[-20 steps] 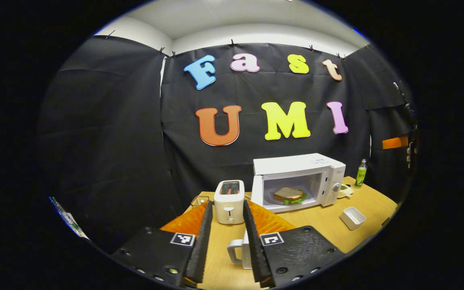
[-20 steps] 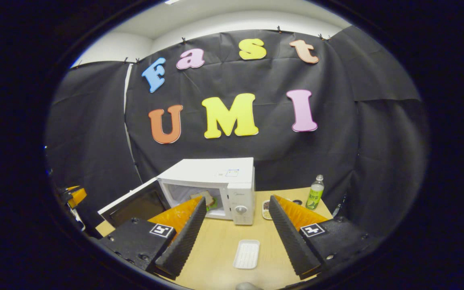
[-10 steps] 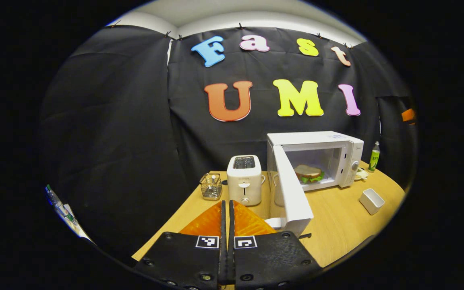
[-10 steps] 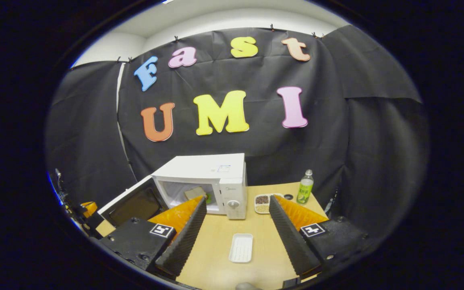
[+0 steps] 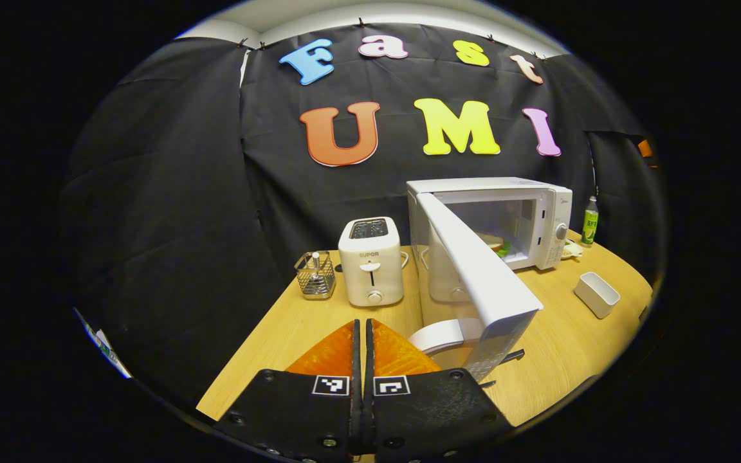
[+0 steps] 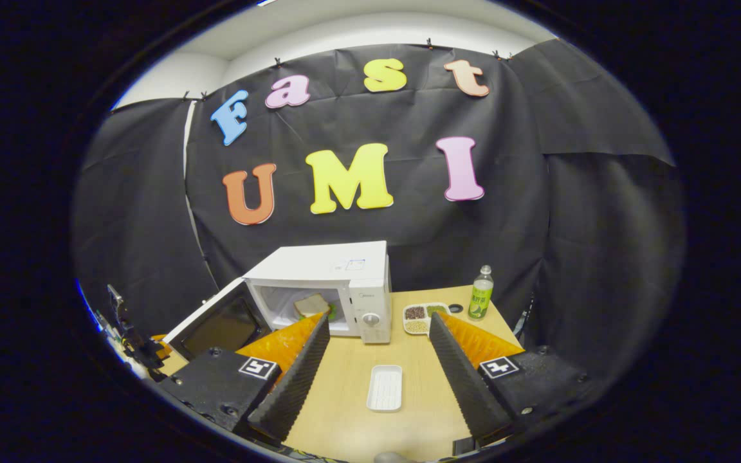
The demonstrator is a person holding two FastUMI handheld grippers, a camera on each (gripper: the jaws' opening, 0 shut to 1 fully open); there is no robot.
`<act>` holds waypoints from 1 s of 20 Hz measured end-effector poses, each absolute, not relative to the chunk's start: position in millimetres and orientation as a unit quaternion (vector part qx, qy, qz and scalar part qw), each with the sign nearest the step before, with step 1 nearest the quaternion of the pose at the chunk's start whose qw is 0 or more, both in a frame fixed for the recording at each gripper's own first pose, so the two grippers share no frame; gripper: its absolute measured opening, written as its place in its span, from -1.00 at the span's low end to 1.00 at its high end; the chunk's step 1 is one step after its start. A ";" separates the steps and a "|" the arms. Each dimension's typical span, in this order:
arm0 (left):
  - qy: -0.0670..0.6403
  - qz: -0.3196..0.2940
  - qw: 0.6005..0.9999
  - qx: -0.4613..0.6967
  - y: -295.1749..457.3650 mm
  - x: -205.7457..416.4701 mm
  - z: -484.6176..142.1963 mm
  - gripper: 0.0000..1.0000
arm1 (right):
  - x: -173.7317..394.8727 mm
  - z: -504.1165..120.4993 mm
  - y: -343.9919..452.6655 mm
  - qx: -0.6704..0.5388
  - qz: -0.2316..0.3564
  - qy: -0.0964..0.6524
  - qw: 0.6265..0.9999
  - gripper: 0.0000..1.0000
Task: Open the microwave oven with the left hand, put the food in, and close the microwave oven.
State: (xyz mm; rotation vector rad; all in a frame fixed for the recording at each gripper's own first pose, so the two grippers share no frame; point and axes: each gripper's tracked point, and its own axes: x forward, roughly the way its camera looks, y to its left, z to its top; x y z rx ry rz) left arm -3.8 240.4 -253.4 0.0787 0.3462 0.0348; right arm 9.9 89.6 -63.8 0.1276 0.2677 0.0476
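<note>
Your bench (image 5: 319, 321) carries everything, and the largest thing on it is the microwave oven (image 5: 512, 193), standing toward the back with its cavity exposed. Its door (image 5: 480, 270) hangs part-way open, swung out toward your left tool, with the door handle (image 5: 438, 334) just beside that tool's tips. In the right gripper view the same oven (image 6: 338, 267) shows its door (image 6: 216, 325) angled out to the left.

The food, a sandwich (image 6: 311, 305), already lies inside the cavity; in the left gripper view only a corner of it (image 5: 496, 243) peeks past the door edge. So, as I judge it, loading is done and you are on the last step: closing.

To the left of the oven stand a toaster (image 5: 370, 260) and a small wire basket (image 5: 314, 273). A white tray (image 6: 385, 388) lies on the bench between the fingers of your right tool, a compartment dish (image 6: 425, 315) and a bottle (image 6: 481, 292) farther back.

Your left tool (image 5: 362, 334) has its fingers pressed together, gripping nothing. Your right tool (image 6: 377, 350) is spread wide and holds nothing, well clear of the oven.

Next, set the closed left tool against the door's outer face or handle and push it round until it latches; keep the push level so the oven does not slide.
</note>
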 end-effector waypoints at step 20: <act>0.163 -0.163 0.972 0.041 27.1 27.8 -246.8 -1.00 | 3.0 -58.9 30.4 0.070 -0.014 0.126 0.989 0.99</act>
